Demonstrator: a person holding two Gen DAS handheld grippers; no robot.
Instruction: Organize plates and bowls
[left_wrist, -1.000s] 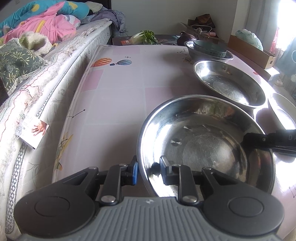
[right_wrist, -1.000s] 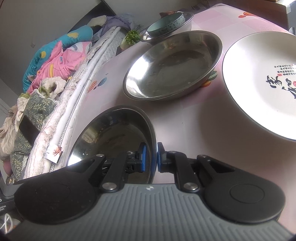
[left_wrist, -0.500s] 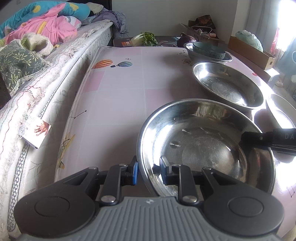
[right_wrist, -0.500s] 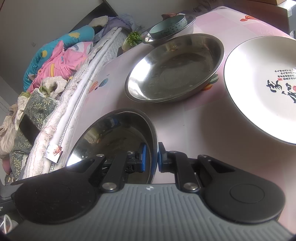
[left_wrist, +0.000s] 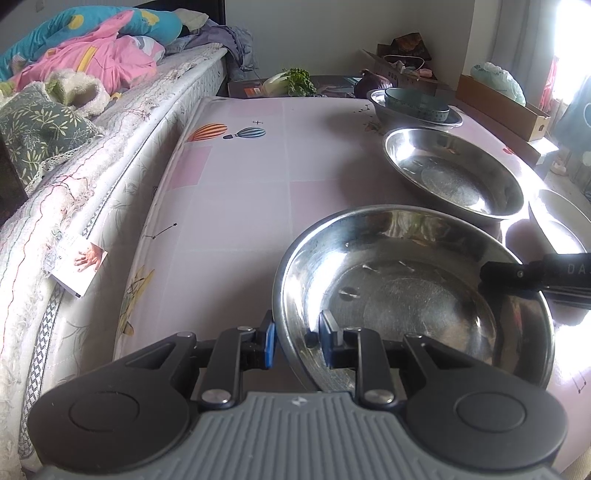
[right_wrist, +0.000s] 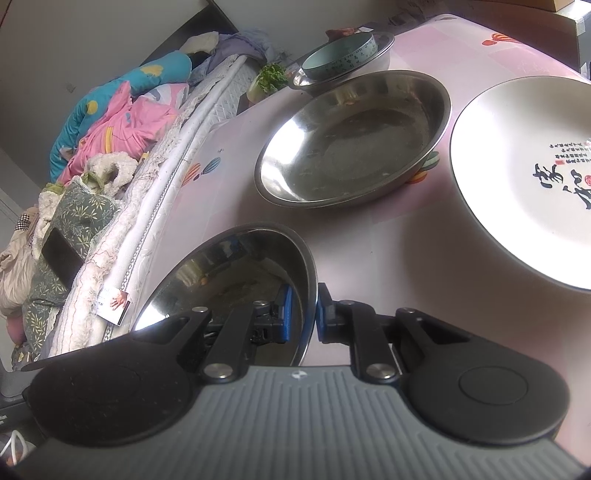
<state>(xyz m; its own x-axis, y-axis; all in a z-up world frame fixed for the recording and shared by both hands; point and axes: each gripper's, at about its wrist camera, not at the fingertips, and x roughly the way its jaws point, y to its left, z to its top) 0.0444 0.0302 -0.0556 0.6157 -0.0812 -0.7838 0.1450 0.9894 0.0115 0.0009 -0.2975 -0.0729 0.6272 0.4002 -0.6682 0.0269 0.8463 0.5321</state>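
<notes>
Both grippers grip the same item: the near steel bowl (left_wrist: 413, 295), resting on the pink worktop (left_wrist: 236, 206).

Left gripper (left_wrist: 295, 339): jaws closed on the bowl's near-left rim, one blue pad outside the wall, the other inside the bowl. The rim passes between them.

Right gripper (right_wrist: 303, 314): jaws pinched narrowly on the opposite rim of the same bowl (right_wrist: 236, 280), thin steel edge between the blue pads. In the left wrist view the right gripper's black finger (left_wrist: 517, 275) shows over the bowl's right rim.

Layout relative to the grippers:
- Second steel bowl (right_wrist: 351, 144), just ahead of the held bowl, apart from it by a strip of bare worktop.
- Beyond that, farther from the grippers, a third steel bowl (right_wrist: 380, 51) with a teal ceramic bowl (right_wrist: 340, 55) nested in it.
- White plate (right_wrist: 524, 177) with black calligraphy, ahead and to the right of the right gripper, flat on the worktop.
- Bed (left_wrist: 110, 122) with piled bedding along the left of the left gripper, against the worktop edge.
- Leafy vegetable (left_wrist: 291, 81) past the worktop's far end.
</notes>
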